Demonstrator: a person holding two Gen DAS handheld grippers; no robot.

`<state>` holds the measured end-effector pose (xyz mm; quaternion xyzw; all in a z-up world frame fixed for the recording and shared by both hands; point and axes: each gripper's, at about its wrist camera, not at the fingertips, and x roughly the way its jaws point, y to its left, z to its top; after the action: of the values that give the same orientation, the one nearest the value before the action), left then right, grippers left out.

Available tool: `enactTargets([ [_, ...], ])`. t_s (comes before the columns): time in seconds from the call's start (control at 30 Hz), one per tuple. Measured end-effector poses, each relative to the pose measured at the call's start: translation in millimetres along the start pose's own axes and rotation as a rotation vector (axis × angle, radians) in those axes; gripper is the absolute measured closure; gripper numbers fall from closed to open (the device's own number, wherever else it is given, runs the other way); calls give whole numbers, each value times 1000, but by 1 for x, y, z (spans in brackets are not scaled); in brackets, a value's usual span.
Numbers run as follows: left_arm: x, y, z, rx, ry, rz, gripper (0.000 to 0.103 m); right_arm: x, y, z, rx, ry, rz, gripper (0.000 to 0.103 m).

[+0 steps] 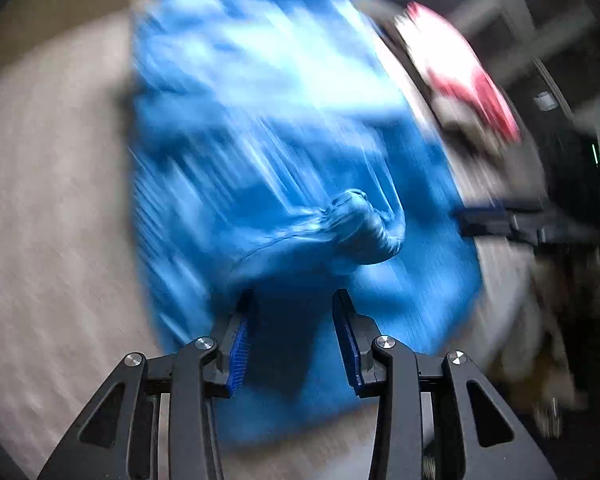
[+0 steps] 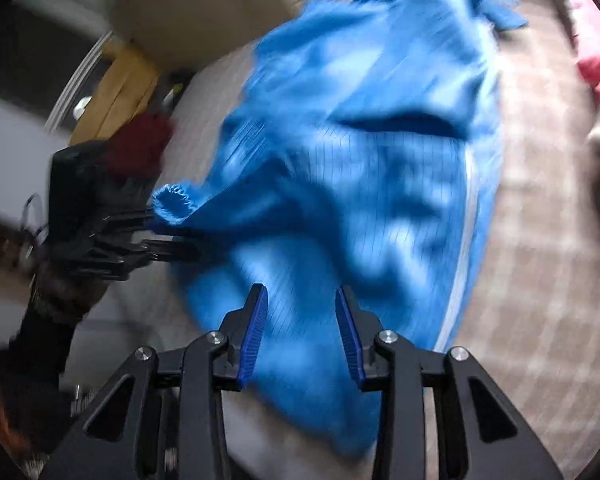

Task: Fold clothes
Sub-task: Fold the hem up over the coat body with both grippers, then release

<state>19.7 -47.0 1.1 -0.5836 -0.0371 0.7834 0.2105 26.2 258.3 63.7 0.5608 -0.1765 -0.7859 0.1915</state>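
Looking along my left gripper (image 1: 294, 300), I see its two black fingers with ribbed blue pads (image 1: 241, 350) spread apart, nothing between them, hovering just over the near edge of a bright blue pinstriped fabric garment (image 1: 268, 128). The garment lies spread on a pale beige checked cloth surface (image 1: 52, 208), and a gathered elastic cuff (image 1: 364, 224) of it curls up near the middle of the left wrist view. Much of this view is smeared by motion blur. To the right I can see my right gripper (image 1: 496, 222) side-on at the garment's edge, and beyond it a blurred red and white cloth item (image 1: 460, 72) lying farther off on the surface.

From the right wrist, that right gripper (image 2: 302, 300) is likewise splayed wide, pads empty, above the near part of the blue garment, which shows a white strip (image 2: 466, 216) running down its right side. At the left, the left gripper (image 2: 176, 236) reaches in sideways just below the cuff (image 2: 174, 204); I cannot tell whether it touches the fabric. A dark sleeve and hand (image 2: 60, 292) hold it. Farther back stand a cream cushioned piece of furniture (image 2: 196, 12) and a pink cloth (image 2: 596, 56) at the right edge
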Motion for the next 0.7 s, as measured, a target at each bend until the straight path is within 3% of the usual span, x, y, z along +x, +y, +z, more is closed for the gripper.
enactTargets([
  [0.07,-21,23,9,-73,-85,44,65,-17,-11,0,34,-72,-86,68],
  [0.13,-37,39,1,-88,-105,25,51,-34,-17,-11,36,-89,-101,65],
  [0.2,-38,40,-15,-60,-77,32,44,-38,-20,-24,34,-90,-137,59],
  [0.27,-28,32,-25,-27,-43,23,44,-38,-23,-34,31,-91,-178,57],
  [0.47,3,25,-19,-5,-5,58,45,-9,-11,-12,-9,-115,-206,57],
  [0.53,12,24,-13,-5,2,77,50,5,-3,-1,-51,-106,-221,65],
  [0.57,17,23,-11,-5,5,87,59,11,0,2,-63,-100,-222,79],
  [0.6,22,22,-8,-5,8,96,59,20,-3,7,-59,-86,-222,85],
  [0.7,36,21,-1,-4,18,125,60,33,-9,13,-47,-48,-254,85],
])
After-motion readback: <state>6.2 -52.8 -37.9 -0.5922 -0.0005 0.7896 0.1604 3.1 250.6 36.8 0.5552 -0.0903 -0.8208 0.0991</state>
